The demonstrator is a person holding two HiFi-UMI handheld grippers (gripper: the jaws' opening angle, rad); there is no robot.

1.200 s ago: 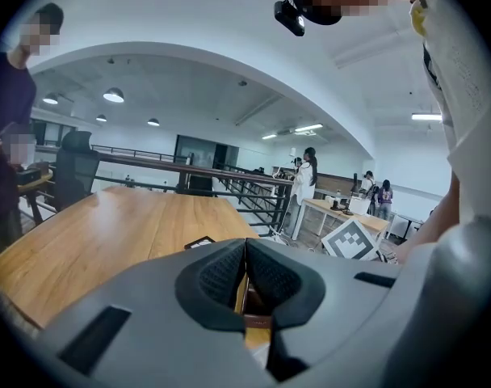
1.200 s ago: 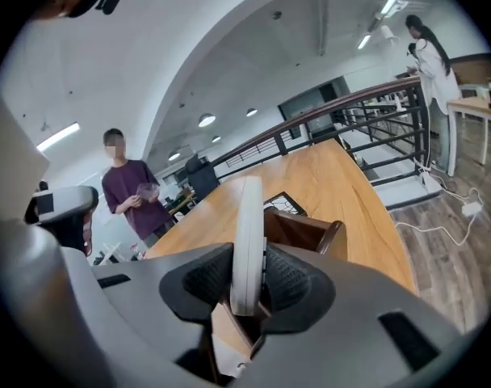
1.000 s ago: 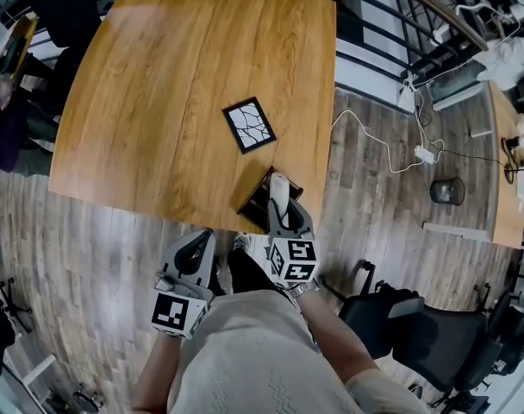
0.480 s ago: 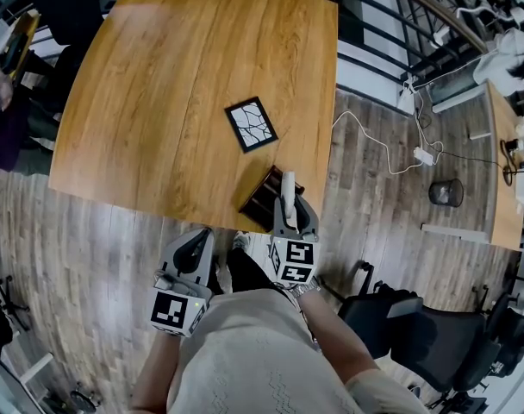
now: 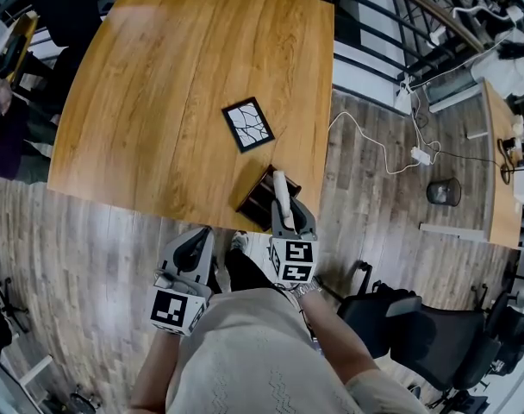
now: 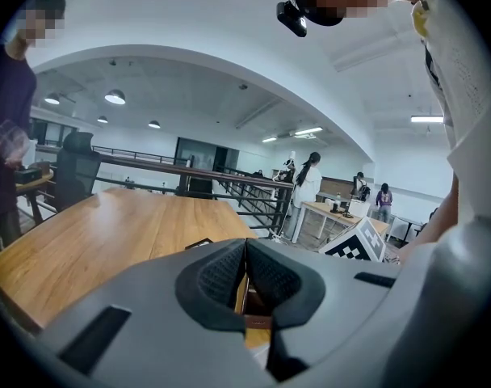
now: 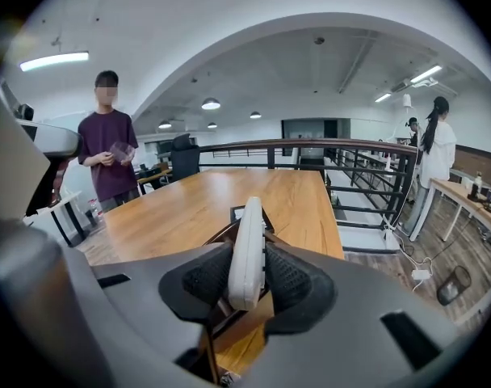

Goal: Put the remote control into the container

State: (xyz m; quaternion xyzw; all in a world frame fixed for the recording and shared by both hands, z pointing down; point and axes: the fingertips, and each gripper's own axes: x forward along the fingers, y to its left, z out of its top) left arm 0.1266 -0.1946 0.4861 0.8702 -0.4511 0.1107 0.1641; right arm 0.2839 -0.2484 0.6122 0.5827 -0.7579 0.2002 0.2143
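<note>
In the right gripper view the white remote control (image 7: 247, 249) stands on edge between the pads, and my right gripper (image 7: 247, 280) is shut on it. From the head view, the remote (image 5: 281, 190) points out from the right gripper (image 5: 284, 221) over a dark brown container (image 5: 256, 197) at the table's near edge. The container's rim (image 7: 216, 238) shows just below and left of the remote. My left gripper (image 5: 191, 248) hangs below the table edge over the floor. Its jaws (image 6: 244, 275) are shut with nothing between them.
A black-and-white patterned square (image 5: 248, 124) lies on the wooden table (image 5: 159, 84) beyond the container. A person in a purple shirt (image 7: 107, 148) stands at the table's far left. A metal railing (image 7: 358, 176) runs along the right side. Black office chairs (image 5: 426, 330) stand at my right.
The right gripper and remote swayed slightly right, then back, staying over the container. The left gripper has not moved.
</note>
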